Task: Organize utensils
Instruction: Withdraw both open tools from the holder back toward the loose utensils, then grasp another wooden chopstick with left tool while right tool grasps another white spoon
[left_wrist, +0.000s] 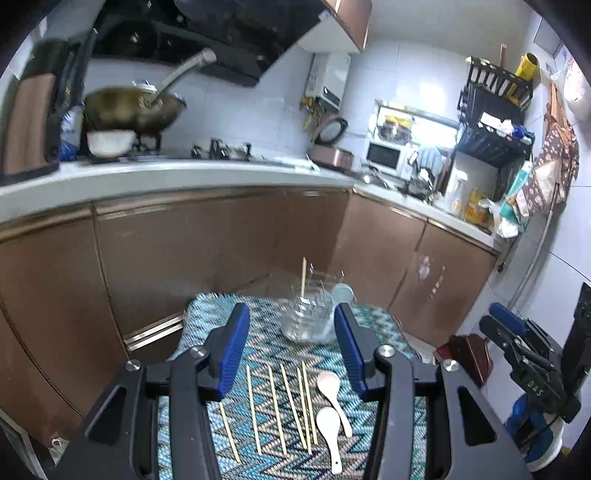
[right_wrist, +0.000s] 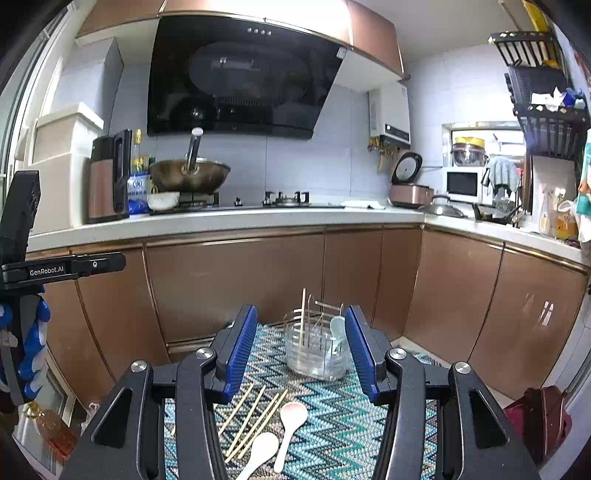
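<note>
Two grippers, both empty and hanging above a small counter covered with a zigzag woven mat (left_wrist: 376, 325), kitchen cabinets right behind it. Left gripper (left_wrist: 291, 343) has its blue pads partway apart with nothing between them, and the right gripper (right_wrist: 301, 350) is the same, half spread and holding nothing.

The clear utensil holder (right_wrist: 314, 347) stands upright at the far end of the mat. It already has one chopstick (right_wrist: 303, 314) poking up in its left section and a pale blue spoon (right_wrist: 337, 330) leaning in the right one, so I'd say the sorting is barely started.

Everything else lies flat on the mat, closer to the cameras than the holder. About six loose chopsticks (left_wrist: 275, 406) lie side by side, long axes running roughly toward the holder, fanned a bit. Just to their right are two white spoons (left_wrist: 330, 395), bowls pointing toward the holder, handles back toward the grippers.

From the left wrist view, the chopsticks sit almost straight below and between that gripper's fingers, so it looks like the better pick for them. The spoons lie toward the right gripper's side. Either way it's a reach down, then forward to the holder.
</note>
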